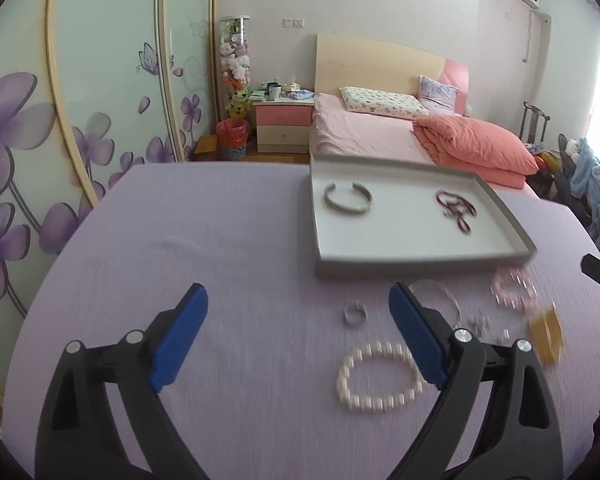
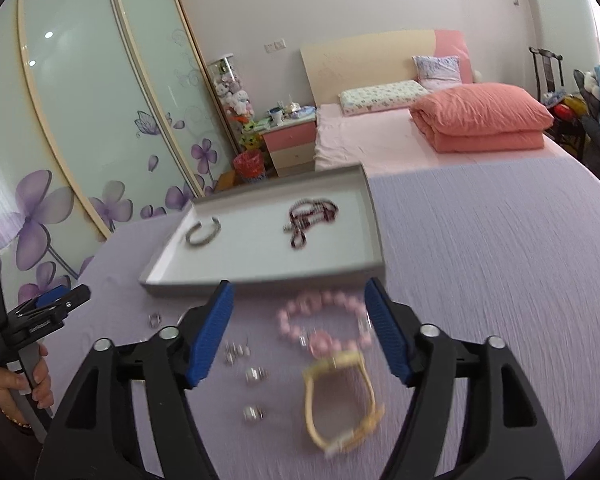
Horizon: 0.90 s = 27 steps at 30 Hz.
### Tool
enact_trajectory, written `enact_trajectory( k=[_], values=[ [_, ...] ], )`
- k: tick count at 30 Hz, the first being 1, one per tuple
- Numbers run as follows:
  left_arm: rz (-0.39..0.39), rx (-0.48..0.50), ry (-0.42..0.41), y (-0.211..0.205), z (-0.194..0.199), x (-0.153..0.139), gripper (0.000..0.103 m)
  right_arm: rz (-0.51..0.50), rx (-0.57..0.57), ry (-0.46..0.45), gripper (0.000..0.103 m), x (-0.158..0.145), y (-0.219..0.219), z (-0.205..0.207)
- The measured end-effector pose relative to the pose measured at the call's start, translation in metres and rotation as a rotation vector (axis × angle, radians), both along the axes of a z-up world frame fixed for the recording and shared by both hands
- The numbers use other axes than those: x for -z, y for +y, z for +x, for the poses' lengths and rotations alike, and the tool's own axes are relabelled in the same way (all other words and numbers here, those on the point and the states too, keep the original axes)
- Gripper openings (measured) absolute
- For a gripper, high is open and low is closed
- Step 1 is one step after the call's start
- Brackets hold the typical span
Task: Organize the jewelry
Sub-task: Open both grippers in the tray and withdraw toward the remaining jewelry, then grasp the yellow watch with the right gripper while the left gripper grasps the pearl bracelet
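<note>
A grey tray (image 1: 416, 266) (image 2: 260, 278) on the purple table holds a silver cuff bangle (image 1: 347, 199) (image 2: 203, 232) and a dark red bead string (image 1: 456, 210) (image 2: 310, 216). In front of it lie a white pearl bracelet (image 1: 376, 376), a silver ring (image 1: 355, 314) (image 2: 155, 320), a thin silver bangle (image 1: 440, 294), a pink bead bracelet (image 1: 514, 290) (image 2: 324, 322), a yellow watch (image 1: 546, 330) (image 2: 340, 400) and small silver earrings (image 2: 254, 376). My left gripper (image 1: 298, 304) is open and empty above the table, left of the pearls. My right gripper (image 2: 300, 300) is open and empty over the pink bracelet.
The purple cloth table (image 1: 220, 240) ends at a curved far edge. Beyond it stand a pink bed (image 1: 380, 132), a nightstand (image 1: 284, 124) and flowered wardrobe doors (image 1: 80, 100). The left gripper also shows at the left edge of the right wrist view (image 2: 60, 300).
</note>
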<state>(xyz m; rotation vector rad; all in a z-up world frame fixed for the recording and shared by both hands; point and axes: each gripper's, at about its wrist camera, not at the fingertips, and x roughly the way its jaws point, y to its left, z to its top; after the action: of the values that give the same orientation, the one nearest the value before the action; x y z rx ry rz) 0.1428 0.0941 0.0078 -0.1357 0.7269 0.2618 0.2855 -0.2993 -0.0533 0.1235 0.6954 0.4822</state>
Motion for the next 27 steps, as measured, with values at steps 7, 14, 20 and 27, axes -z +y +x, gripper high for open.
enact_trajectory(
  k=[7,14,20,27],
  values=[
    [-0.024,0.026,0.028,-0.017,-0.029,0.023,0.1,-0.078,0.033,0.06,0.077,0.034,-0.008,-0.012],
    [-0.013,0.048,0.079,-0.032,-0.03,0.042,0.101,-0.139,0.033,0.103,0.085,0.054,-0.006,-0.015],
    [-0.01,0.066,0.105,-0.04,-0.027,0.052,0.101,-0.21,0.024,0.125,0.088,0.068,0.004,-0.013],
    [-0.02,0.073,0.121,-0.04,-0.023,0.056,0.101,-0.247,0.023,0.132,0.085,0.074,0.01,-0.009]
  ],
)
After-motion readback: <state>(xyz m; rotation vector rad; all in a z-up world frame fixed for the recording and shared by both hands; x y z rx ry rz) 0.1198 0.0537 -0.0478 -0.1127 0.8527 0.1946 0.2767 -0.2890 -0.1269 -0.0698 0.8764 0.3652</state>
